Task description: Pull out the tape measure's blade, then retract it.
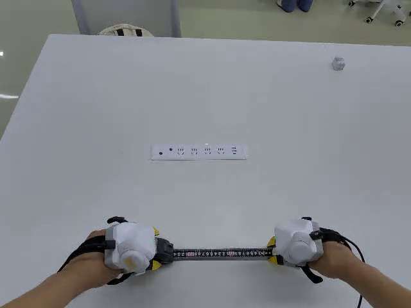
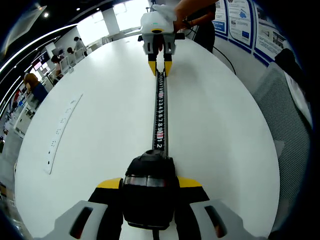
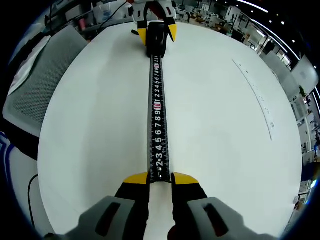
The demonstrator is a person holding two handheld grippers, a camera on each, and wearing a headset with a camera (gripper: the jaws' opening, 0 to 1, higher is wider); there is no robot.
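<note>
A: At the near edge of the table (image 1: 205,90), where does the tape measure (image 1: 165,250) sit?

B: At 7 o'clock in the head view. The left gripper (image 1: 156,249) has its jaws clamped on the black case. The blade (image 1: 221,253) runs flat from 9 to 3 o'clock, and the right gripper (image 1: 272,251) pinches the blade's far end between its yellow tips.

A: So which way does the next move go?

B: I judge the pull is largely done, so retracting comes next. From the right gripper, the case lies at 9 o'clock along the blade's long axis. In the right gripper view it is dead ahead at 12. That hand needs to travel straight down that line. The left one is already on the case.

A: Anything in the way?

B: No. The top is white and smooth. A power strip (image 1: 199,152) lies at 12 o'clock, well apart from the blade. A small white object (image 1: 338,63) sits far off at 1 o'clock.

A: And the room?

B: A chair (image 1: 125,29) stands beyond the far edge at 11 o'clock. The gripper views show an open workspace with ceiling lights.
</note>
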